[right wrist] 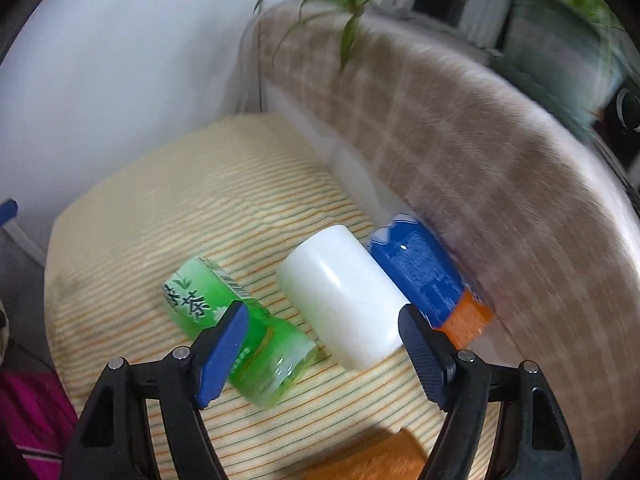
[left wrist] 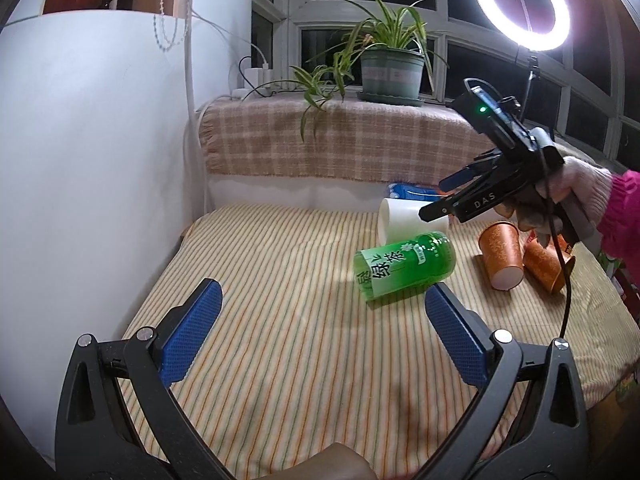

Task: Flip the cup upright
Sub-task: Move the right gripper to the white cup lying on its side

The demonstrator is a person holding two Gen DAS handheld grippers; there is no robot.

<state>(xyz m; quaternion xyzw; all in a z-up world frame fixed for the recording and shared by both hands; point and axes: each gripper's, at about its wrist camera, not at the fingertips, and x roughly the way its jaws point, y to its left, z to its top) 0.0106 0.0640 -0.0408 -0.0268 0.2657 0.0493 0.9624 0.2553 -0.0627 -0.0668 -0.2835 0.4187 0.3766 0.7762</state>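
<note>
White cup is on its side on the striped cloth, ahead of the right gripper and mostly between the lines of its two fingers, nearer the right-hand one. Jaws spread wide, nothing between the pads, no contact visible. The right view is motion-blurred, so exact clearance is unclear.

Beside the cup:
- green cup, also lying flat, partly behind the left-hand finger
- blue and orange packet, just past the right-hand finger, touching or nearly touching the white cup; cannot tell which

Left gripper hangs back over the cloth, jaws wide, holding nothing. From there the green cup sits just ahead of its right-hand finger; two orange cups lie tipped further right, beyond the jaws.

Progress, my read: nothing upright yet. All four cups are down and no grasp is made. Looks like the approach stage on the white one. Left to do: close on its wall, rotate, set it on its base.
</note>
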